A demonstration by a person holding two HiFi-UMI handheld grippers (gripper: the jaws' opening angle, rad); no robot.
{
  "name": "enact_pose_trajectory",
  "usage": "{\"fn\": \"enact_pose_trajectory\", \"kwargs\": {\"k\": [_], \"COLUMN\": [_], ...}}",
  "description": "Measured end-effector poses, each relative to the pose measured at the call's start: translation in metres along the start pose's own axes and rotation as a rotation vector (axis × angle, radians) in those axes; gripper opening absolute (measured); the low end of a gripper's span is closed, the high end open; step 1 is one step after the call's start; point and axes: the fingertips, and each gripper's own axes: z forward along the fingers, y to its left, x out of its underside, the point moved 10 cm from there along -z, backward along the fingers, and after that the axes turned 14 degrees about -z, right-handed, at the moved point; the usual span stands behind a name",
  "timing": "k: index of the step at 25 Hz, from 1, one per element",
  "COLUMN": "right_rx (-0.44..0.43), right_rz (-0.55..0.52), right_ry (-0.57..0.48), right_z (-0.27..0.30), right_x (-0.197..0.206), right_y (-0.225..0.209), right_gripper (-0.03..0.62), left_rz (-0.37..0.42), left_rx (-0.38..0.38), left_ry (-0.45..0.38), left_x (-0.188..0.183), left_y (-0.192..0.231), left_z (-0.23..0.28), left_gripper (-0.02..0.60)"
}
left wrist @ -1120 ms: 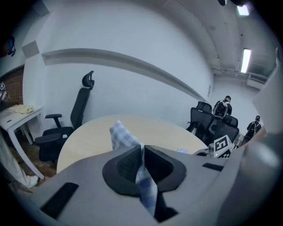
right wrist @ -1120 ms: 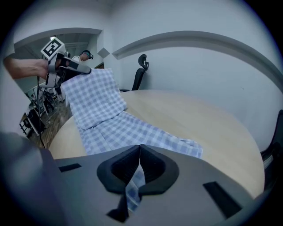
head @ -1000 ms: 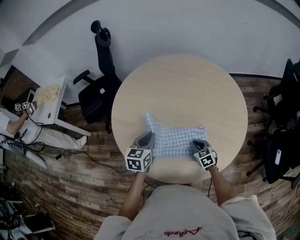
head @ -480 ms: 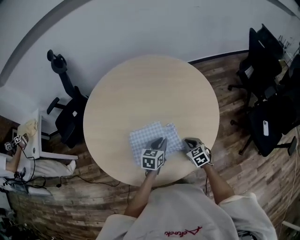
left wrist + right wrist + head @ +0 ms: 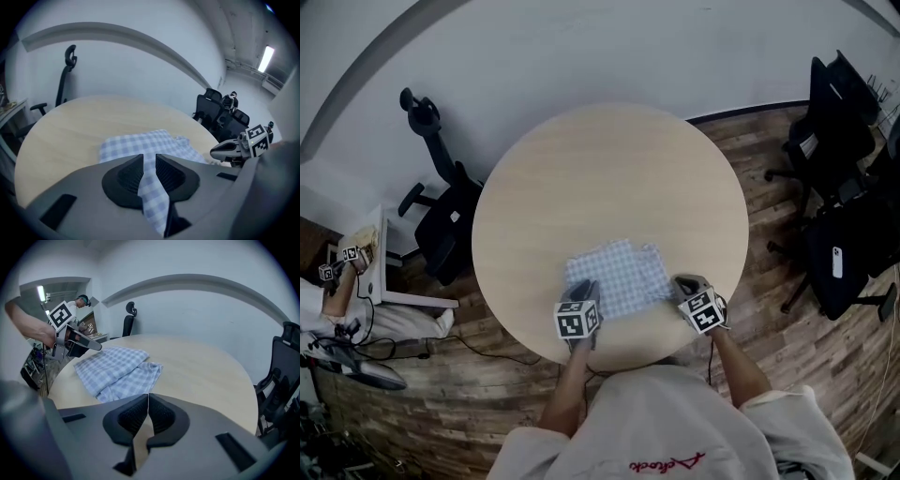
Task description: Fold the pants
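Note:
The blue checked pants lie folded in a small stack near the front edge of the round pale wooden table. My left gripper is low at the stack's near left corner. In the left gripper view its jaws have just been opening a little, and a strip of the pants still fills the narrow gap between the pads. My right gripper rests just off the stack's right edge, shut with nothing in it. The pants lie ahead and left of it.
A black office chair stands left of the table, and more black chairs stand at the right. At the far left is a small desk with a person. The table's front rim is right under both grippers. The floor is wood planks.
The pants were spread wide between both grippers. The left gripper carried its side over toward the right, then came back left and down. The cloth now lies folded. The right gripper shifted slightly.

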Motion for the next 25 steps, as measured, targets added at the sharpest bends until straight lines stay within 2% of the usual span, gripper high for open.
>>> {"fn": "enact_pose_trajectory", "kwargs": {"k": [2, 5, 10, 14, 17, 18, 22, 25], "right_rx": [-0.009, -0.016, -0.016, 0.005, 0.014, 0.016, 0.010, -0.013], "right_rz": [-0.017, -0.039, -0.063, -0.062, -0.058, -0.057, -0.058, -0.073], "right_ry": [-0.002, -0.001, 0.012, 0.032, 0.043, 0.046, 0.049, 0.041], "right_z": [0.008, 0.017, 0.022, 0.021, 0.020, 0.020, 0.026, 0.035], "right_x": [-0.011, -0.024, -0.038, -0.041, -0.043, -0.044, -0.050, -0.059], "right_y": [0.004, 0.011, 0.023, 0.027, 0.031, 0.031, 0.037, 0.045], "right_gripper": [0.030, 0.029, 0.029, 0.029, 0.029, 0.029, 0.029, 0.029], "left_rz": [-0.031, -0.074, -0.177, -0.258, -0.256, -0.245, -0.243, -0.240], "left_rx": [-0.051, -0.095, -0.092, -0.002, 0.056, 0.066, 0.076, 0.038], "left_ry": [-0.008, 0.009, 0.033, 0.068, 0.078, 0.075, 0.051, 0.028], "left_x": [0.000, 0.006, 0.021, 0.024, 0.022, 0.020, 0.011, 0.004], "left_y": [0.023, 0.051, 0.082, 0.093, 0.094, 0.094, 0.107, 0.130], "left_z": [-0.008, -0.012, -0.010, -0.001, -0.002, -0.003, -0.014, -0.033], "left_gripper": [0.102, 0.195, 0.229, 0.225, 0.087, 0.075, 0.069, 0.069]}}
